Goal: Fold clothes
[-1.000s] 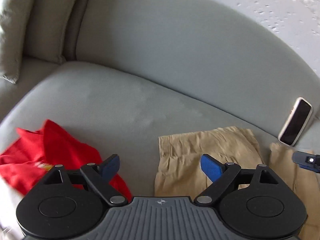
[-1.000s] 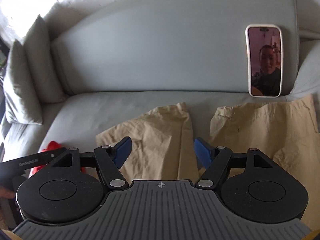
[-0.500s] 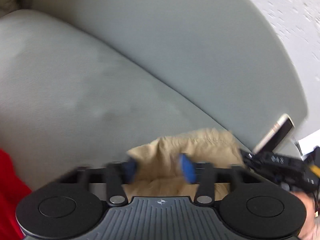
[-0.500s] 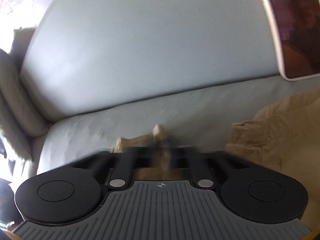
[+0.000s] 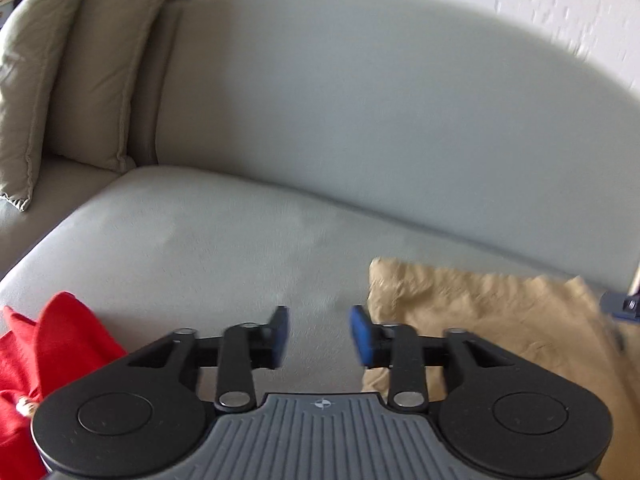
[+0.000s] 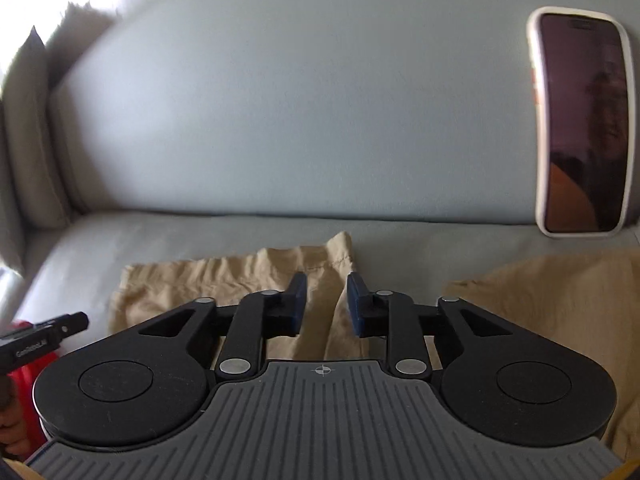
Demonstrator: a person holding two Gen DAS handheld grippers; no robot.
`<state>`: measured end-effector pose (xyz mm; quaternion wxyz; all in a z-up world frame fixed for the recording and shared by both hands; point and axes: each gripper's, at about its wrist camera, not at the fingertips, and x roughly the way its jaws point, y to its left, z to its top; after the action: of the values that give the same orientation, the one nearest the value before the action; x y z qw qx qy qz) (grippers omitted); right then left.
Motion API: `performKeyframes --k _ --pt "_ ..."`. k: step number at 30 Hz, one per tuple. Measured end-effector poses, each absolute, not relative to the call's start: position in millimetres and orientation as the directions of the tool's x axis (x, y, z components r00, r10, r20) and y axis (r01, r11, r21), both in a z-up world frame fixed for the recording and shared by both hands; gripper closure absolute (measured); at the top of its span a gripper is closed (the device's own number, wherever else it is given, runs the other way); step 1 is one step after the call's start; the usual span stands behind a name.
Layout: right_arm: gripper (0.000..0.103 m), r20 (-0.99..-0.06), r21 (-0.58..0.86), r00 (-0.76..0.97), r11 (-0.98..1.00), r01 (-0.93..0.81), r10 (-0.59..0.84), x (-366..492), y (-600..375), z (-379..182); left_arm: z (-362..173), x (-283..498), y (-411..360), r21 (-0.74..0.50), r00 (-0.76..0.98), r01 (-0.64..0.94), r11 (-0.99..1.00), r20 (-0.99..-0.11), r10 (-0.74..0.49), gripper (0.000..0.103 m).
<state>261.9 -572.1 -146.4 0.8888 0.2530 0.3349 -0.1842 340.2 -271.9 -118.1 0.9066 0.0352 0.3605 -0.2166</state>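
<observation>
Tan trousers (image 6: 224,284) lie flat on the grey sofa seat (image 5: 192,232); one leg is in the middle and a second tan part (image 6: 560,304) lies to the right. In the left wrist view the tan cloth (image 5: 480,312) is at the right. My left gripper (image 5: 318,332) is open and empty over the bare seat, just left of the cloth's edge. My right gripper (image 6: 326,304) is open and empty just above the right edge of the middle leg. A red garment (image 5: 52,344) lies crumpled at the left.
A phone in a white case (image 6: 582,124) leans upright against the sofa backrest (image 6: 300,100) at the right. Grey cushions (image 5: 60,72) stand at the sofa's left end. The left gripper's body (image 6: 44,332) shows at the left edge of the right wrist view.
Both grippers dipped forward and closed on the tan trouser leg half a second ago. Now both have pulled back, opened and let go, and the leg lies flat.
</observation>
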Motion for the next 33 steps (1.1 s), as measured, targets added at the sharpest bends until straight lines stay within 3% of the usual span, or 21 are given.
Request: performKeyframes --k 1,2,8,12,15,19,26,33 --pt "0.050 -0.669 0.352 0.727 0.795 0.494 -0.156 247 -573 -135 -106 332 -265 -0.115 0.646 0.423 0.899 -0.657 -0.388 0.059" --pt "0.049 -0.651 0.375 0.744 0.786 0.491 -0.154 233 -574 -122 -95 322 -260 -0.137 0.634 0.440 0.888 -0.652 -0.415 0.059" --pt "0.040 -0.628 0.431 0.741 0.688 0.584 -0.236 106 -599 -54 -46 230 -260 -0.229 0.405 0.656 0.719 -0.697 -0.592 0.048" --pt "0.040 -0.618 0.528 0.741 0.560 0.638 -0.262 -3 -611 -31 -12 157 -256 -0.253 0.301 0.766 0.591 -0.671 -0.678 0.042" --pt "0.040 -0.594 0.562 0.751 0.519 0.645 -0.290 -64 -595 -10 8 103 -248 -0.203 0.301 0.816 0.542 -0.650 -0.697 0.033" --pt "0.036 -0.571 0.542 0.743 0.519 0.661 -0.350 -130 -563 13 9 39 -253 -0.172 0.245 0.867 0.468 -0.671 -0.700 0.031" --pt "0.035 -0.572 0.523 0.720 0.502 0.689 -0.393 -204 -551 36 -16 -44 -292 -0.248 0.100 0.884 0.397 -0.729 -0.677 0.031" --pt "0.035 -0.482 0.443 0.713 0.561 0.700 -0.509 -266 -567 108 0 -80 -322 -0.333 0.018 0.884 0.327 -0.676 -0.736 0.029"
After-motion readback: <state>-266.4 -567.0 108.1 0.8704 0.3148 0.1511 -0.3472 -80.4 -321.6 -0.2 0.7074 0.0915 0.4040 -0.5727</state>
